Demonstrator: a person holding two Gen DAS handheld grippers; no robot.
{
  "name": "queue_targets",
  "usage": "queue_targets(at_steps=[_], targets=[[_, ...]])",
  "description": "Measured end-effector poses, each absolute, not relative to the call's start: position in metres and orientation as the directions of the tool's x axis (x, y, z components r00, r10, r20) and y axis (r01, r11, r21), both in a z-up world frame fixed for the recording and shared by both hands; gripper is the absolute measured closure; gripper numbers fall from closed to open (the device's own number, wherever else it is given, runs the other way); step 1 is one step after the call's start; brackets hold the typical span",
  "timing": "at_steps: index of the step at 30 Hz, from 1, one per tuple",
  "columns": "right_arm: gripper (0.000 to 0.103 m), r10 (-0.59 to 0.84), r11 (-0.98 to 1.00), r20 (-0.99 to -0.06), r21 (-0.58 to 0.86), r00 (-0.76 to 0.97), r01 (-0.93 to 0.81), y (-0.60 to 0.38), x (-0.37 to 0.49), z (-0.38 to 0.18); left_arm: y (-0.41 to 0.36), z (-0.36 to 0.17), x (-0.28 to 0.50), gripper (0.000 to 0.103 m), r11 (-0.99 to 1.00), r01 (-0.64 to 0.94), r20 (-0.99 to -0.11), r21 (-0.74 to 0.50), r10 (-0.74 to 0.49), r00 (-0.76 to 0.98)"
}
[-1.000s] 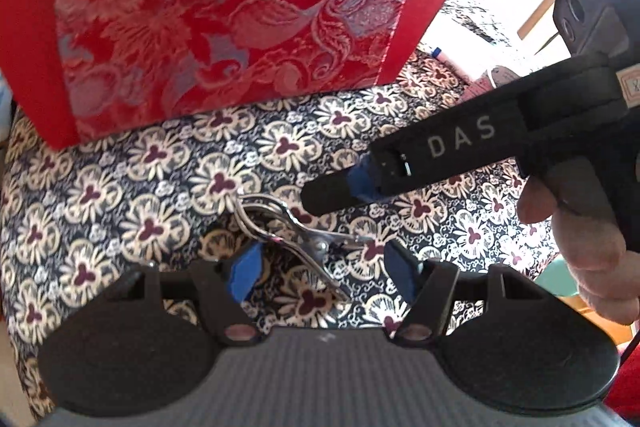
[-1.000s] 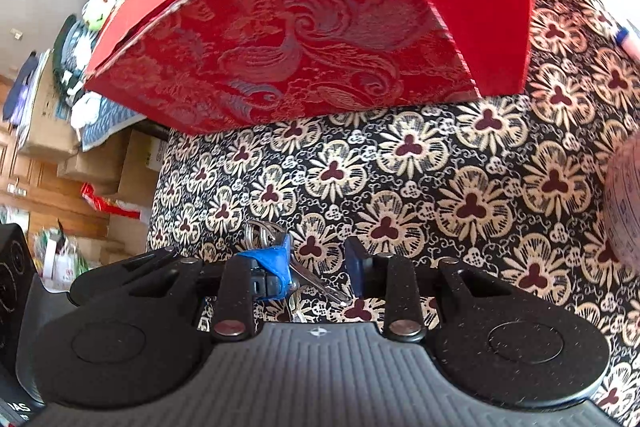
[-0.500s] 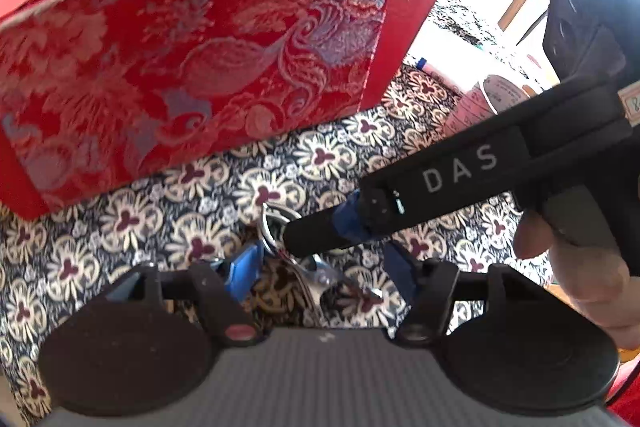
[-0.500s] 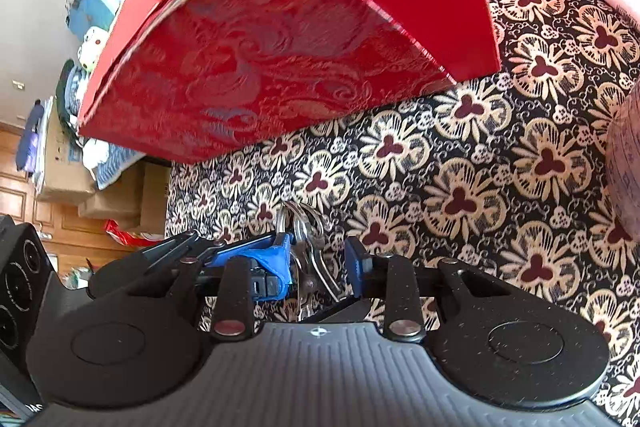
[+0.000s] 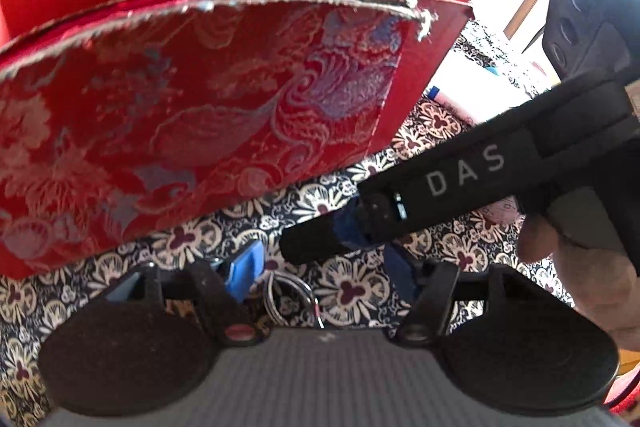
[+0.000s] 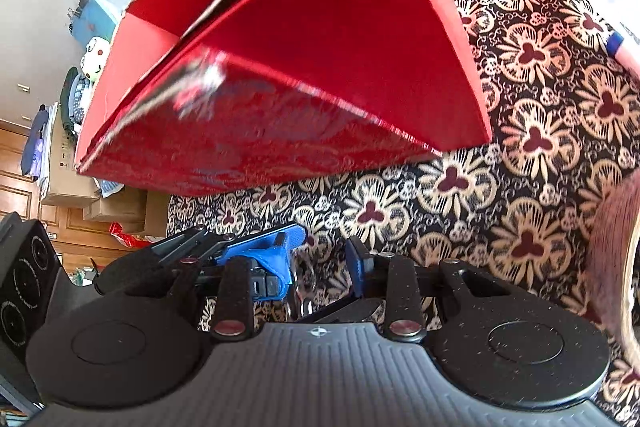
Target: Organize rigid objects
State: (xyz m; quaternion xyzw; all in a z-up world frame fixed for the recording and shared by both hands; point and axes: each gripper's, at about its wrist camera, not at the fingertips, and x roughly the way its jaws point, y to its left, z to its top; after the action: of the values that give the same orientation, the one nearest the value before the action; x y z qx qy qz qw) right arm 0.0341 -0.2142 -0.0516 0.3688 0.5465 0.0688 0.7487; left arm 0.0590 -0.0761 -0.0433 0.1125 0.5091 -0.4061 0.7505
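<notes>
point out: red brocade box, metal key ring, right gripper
red brocade box (image 5: 192,131), left wrist view, patterned front wall
metal key ring (image 5: 294,297), left wrist view, ring loop
right gripper (image 6: 324,259), right wrist view, midway between fingertips

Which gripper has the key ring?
Right gripper: key ring sits between its close-set fingers. Left gripper stands wide open, gripping nothing.

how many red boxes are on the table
1. The red box stands on the flowered cloth, just beyond both grippers' fingers; nothing shows what is behind it.
</notes>
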Motion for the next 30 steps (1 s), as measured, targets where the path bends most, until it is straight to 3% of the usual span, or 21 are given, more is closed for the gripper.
queue_targets(at_steps=[9, 15, 24, 27, 30], targets=[[0.089, 0.51, 0.731, -0.778, 0.617, 0.368, 0.291, -0.225, 0.028, -0.054, -0.047, -0.033, 0.058, 0.037, 0.668, 0.701, -0.877, -0.252, -0.464, 0.127], [0.089, 0.516, 0.748, -0.779, 0.612, 0.357, 0.254, -0.22, 0.019, -0.049, -0.032, -0.033, 0.048, 0.037, 0.687, 0.649, -0.873, -0.326, -0.482, 0.073], [0.089, 0.488, 0.787, -0.804, 0.574, 0.341, 0.226, -0.197, 0.015, -0.044, -0.05, -0.038, 0.035, 0.037, 0.701, 0.642, -0.88, -0.311, -0.467, 0.084], [0.089, 0.477, 0.803, -0.815, 0.557, 0.329, 0.215, -0.186, 0.017, -0.043, -0.049, -0.037, 0.035, 0.048, 0.706, 0.635, -0.88, -0.313, -0.467, 0.086], [0.089, 0.451, 0.825, -0.828, 0.529, 0.333, 0.2, -0.177, 0.019, -0.043, -0.049, -0.038, 0.034, 0.049, 0.708, 0.629, -0.876, -0.319, -0.474, 0.089]])
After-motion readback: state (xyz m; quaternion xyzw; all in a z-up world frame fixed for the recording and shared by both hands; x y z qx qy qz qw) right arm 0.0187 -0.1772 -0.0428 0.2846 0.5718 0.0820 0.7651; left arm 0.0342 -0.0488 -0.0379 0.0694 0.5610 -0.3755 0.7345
